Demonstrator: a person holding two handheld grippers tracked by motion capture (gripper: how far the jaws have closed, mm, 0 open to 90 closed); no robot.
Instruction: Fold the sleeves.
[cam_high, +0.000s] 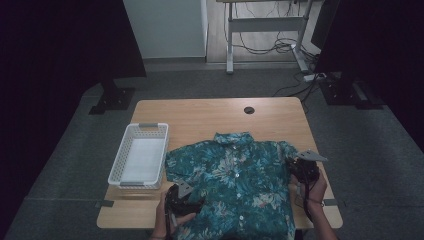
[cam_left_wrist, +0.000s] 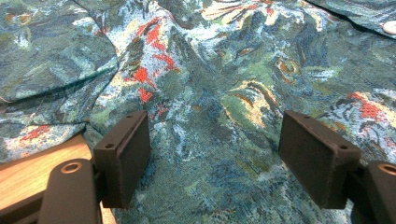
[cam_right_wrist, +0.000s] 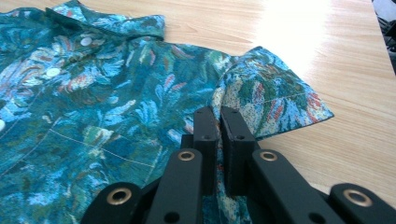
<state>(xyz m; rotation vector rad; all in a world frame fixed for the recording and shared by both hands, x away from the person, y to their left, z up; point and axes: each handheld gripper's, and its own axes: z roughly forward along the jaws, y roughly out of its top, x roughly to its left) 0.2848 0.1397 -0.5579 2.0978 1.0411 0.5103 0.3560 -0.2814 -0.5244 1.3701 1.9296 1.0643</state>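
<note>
Right now: floral shirt (cam_high: 232, 180) flat on table (cam_high: 200, 112), right claw pinching its sleeve.

Shirt lies face up, buttoned, collar (cam_high: 232, 137) pointing to the table's far edge, hem hanging off the near edge. Right claw (cam_right_wrist: 219, 122) has its jaws nearly together on a fold of fabric where the short sleeve (cam_right_wrist: 275, 100) meets the body; the sleeve spreads out on bare wood just beyond. Left claw (cam_left_wrist: 215, 154) sits over the shirt's lower left part, jaws wide apart, fabric beneath them, nothing gripped. White slatted basket (cam_high: 125, 165) stands just left of the shirt, close to the other sleeve. A hand (cam_high: 315, 192) holds each claw from the near edge.
</note>
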